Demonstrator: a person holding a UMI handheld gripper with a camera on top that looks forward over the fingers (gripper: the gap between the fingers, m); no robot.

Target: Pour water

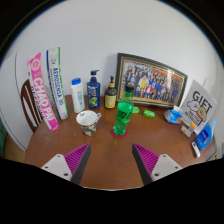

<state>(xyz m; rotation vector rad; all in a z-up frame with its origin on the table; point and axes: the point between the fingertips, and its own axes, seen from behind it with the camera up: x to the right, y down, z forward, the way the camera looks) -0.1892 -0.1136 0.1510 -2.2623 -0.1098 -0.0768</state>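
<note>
A green translucent bottle [123,116] stands upright on the brown wooden table [110,155], beyond my fingers and slightly right of the middle. To its left sits a short glass cup [88,121] with a pale rim. My gripper [112,160] hovers over the near part of the table. Its fingers [75,160] are spread wide, pink pads facing inward, with only bare tabletop between them. Both bottle and cup are well ahead of the fingertips and untouched.
Along the back wall stand a blue pump bottle [93,92], a white bottle [77,97], a dark bottle [110,96], a framed photo [150,80] and flat packages [45,88]. Boxes and small items [196,115] crowd the right side. A chair back [29,105] is at left.
</note>
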